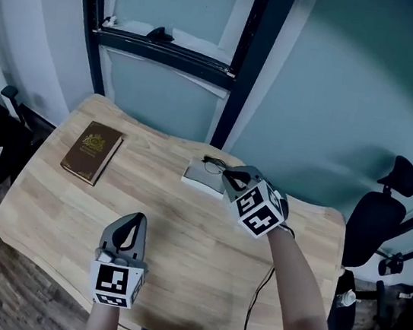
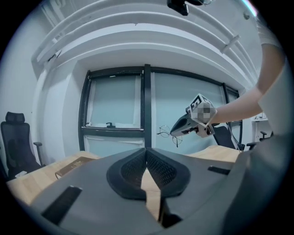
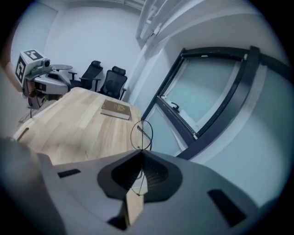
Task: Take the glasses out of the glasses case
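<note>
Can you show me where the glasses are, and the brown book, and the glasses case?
glasses [image 3: 141, 136]: right gripper view, on the round lens.
brown book [image 1: 92, 151]: head view, on the middle of its cover.
glasses case [image 1: 202, 177]: head view, on its pale body.

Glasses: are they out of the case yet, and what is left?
Done: the glasses are out, lifted clear of the case. In hand: the right gripper is shut on them in mid-air; the left gripper is shut, empty. Left: probably only setting them down.
</note>
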`<state>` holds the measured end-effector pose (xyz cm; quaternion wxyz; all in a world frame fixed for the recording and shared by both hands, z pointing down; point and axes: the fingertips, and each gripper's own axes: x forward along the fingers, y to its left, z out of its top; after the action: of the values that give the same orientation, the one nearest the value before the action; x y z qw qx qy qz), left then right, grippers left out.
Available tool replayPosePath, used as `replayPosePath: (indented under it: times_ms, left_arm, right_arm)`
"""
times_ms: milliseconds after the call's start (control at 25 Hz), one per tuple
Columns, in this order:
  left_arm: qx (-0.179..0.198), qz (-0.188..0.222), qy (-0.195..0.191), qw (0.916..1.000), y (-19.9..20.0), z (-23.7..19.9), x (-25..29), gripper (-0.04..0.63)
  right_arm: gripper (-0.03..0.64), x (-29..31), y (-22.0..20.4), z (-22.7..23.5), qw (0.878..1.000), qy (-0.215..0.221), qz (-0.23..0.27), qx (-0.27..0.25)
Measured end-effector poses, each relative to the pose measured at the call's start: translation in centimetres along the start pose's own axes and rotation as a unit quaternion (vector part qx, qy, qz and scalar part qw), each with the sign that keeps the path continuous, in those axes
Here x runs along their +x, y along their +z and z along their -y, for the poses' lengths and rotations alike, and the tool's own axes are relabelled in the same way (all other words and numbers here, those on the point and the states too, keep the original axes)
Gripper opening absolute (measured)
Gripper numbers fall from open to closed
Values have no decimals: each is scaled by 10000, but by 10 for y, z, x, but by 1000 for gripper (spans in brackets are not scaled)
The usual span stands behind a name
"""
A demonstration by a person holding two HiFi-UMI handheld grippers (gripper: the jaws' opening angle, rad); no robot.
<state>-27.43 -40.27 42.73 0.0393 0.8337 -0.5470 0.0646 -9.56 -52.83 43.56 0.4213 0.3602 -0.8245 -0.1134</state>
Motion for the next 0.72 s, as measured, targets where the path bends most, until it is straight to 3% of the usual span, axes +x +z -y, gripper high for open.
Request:
replayPosePath:
  times_ms: [280, 480, 720]
  left_arm:
    - [332, 250, 16, 9991, 37, 31, -49, 15]
    - [523, 450, -39, 9976, 56, 60, -84, 15]
    - [670, 742, -54, 9950, 82, 89, -122, 15]
  right_arm:
    - [15, -110, 15, -39, 9932, -494, 749, 746]
    - [15, -179, 15, -68, 9717, -895, 1472, 1615]
    - [15, -254, 12, -96, 9465, -1342, 2021, 2130]
